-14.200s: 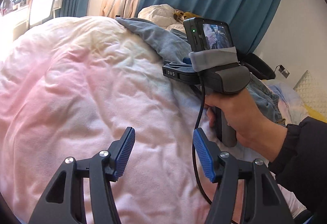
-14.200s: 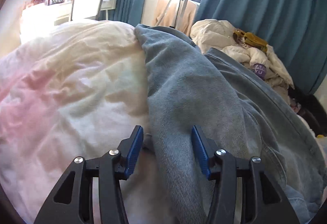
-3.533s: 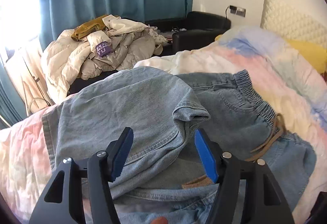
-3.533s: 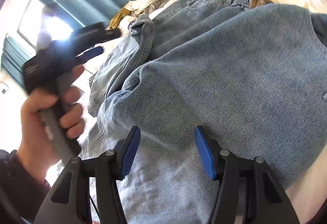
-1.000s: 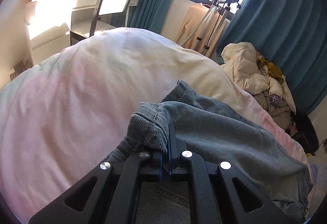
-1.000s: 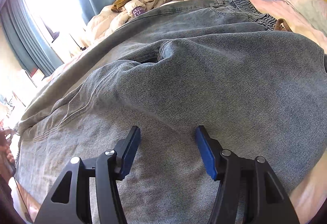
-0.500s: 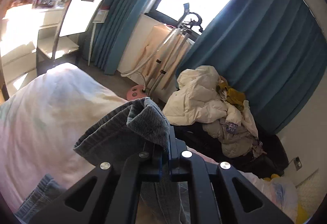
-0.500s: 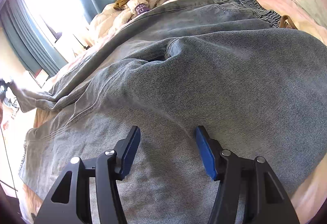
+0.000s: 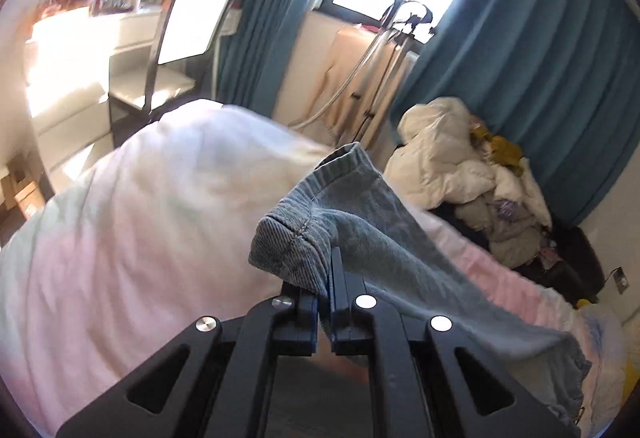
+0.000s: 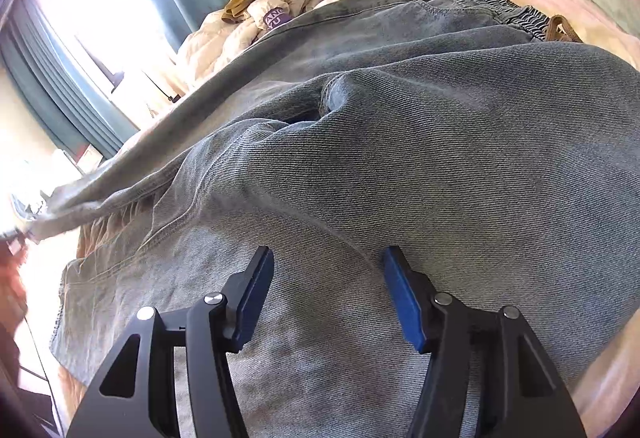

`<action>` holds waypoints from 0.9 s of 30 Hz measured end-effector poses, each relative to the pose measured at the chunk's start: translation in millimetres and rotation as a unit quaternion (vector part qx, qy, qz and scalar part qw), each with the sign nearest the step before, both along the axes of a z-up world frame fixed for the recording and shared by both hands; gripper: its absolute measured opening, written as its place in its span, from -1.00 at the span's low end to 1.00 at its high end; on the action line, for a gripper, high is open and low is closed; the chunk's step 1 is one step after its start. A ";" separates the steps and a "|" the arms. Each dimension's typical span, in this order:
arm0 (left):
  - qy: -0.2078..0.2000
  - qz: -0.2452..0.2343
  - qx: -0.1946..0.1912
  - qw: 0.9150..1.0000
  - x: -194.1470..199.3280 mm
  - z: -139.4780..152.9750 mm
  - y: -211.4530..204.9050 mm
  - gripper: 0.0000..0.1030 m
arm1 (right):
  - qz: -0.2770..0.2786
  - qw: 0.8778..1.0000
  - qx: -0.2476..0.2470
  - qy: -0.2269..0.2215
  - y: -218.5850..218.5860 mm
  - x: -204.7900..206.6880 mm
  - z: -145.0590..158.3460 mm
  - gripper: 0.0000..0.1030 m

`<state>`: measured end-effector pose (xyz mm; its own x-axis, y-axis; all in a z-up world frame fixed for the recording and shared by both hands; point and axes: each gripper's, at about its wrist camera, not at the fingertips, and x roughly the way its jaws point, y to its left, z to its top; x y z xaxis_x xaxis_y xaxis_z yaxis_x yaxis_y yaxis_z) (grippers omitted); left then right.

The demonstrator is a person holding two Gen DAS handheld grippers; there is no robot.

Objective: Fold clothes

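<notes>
The bed with its pale pink and white duvet carries everything. On it lie the jeans, spread wide, with the elastic waistband at the far end near the pillows and the legs running toward the window side. So the long axis goes from the waistband away to my left.

My right gripper hangs just above the broad denim of the near leg. Its jaws stand apart and hold nothing.

My left gripper is at the other end. Its jaws are pressed together on the leg hem, which is lifted off the duvet, and the leg runs from it down toward the rest of the jeans.

I judge that the next move carries this hem along the long axis toward the waistband. The left gripper is the one that has the hem, and the right one is nearer the middle, where the fold line should come.
</notes>
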<state>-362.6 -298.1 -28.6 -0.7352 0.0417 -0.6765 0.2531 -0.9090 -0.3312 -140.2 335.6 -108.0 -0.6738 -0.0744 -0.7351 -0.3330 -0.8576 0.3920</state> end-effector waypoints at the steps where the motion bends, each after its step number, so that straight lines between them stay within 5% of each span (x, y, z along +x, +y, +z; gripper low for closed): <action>1: -0.036 -0.003 -0.010 0.999 0.7 -23.5 -2.0 -0.92 | 0.001 1.000 0.002 0.000 -1.2 0.9 0.6 0.13; 3: -0.071 -0.008 -0.042 0.997 3.8 -49.4 7.0 -0.91 | 0.005 1.000 0.005 0.003 -1.8 0.8 1.9 0.13; 6: -0.071 0.014 -0.030 0.997 11.6 -54.0 11.0 -0.85 | 0.007 1.000 0.010 0.002 -1.8 2.2 1.7 0.13; 11: -0.084 -0.004 0.030 0.996 34.7 -36.0 18.6 -0.39 | 0.010 1.000 0.015 0.000 -7.6 -7.8 4.4 0.13; 17: -0.034 -0.017 0.064 0.997 125.5 -3.2 44.2 0.16 | 0.018 0.999 0.011 0.028 -6.9 2.6 22.4 0.12; 27: -0.048 0.041 0.226 0.972 239.5 -67.3 67.2 0.17 | 0.012 0.997 0.006 0.071 8.5 38.6 58.3 0.12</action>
<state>-123.1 -230.9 -95.9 -0.6838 0.2943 -0.6677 0.3682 -0.6509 -0.6639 -101.6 344.1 -49.7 -0.7690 -0.0844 -0.6336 -0.2538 -0.8695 0.4238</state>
